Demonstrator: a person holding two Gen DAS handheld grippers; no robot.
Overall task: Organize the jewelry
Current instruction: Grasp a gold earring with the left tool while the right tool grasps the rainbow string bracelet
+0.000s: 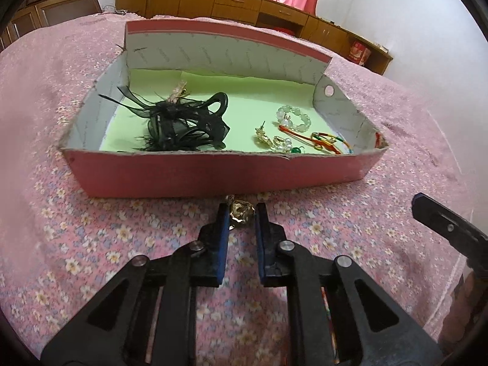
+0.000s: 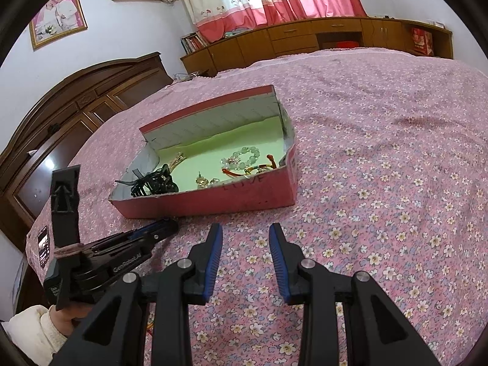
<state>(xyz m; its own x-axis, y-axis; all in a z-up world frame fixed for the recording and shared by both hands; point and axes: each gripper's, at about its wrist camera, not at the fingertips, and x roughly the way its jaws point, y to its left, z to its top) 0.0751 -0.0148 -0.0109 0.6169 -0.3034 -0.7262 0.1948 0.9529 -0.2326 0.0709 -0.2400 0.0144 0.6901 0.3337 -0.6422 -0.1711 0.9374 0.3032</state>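
one small gold metal ornament (image 1: 242, 212) is sitting clamped in the left gripper (image 1: 242, 213); the right gripper (image 2: 245, 238) is gaping, holding nothing; one pink cardboard box (image 1: 213, 170).

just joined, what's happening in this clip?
A person with a claw in each hand is sorting jewelry into a pink box on a floral bedspread. The left claw is shut on a small gold piece lying on the bedspread just in front of the box. The right claw hangs open and empty beside it. Already in the box: a black feather hairpiece, a pale bead bracelet and gold earrings.
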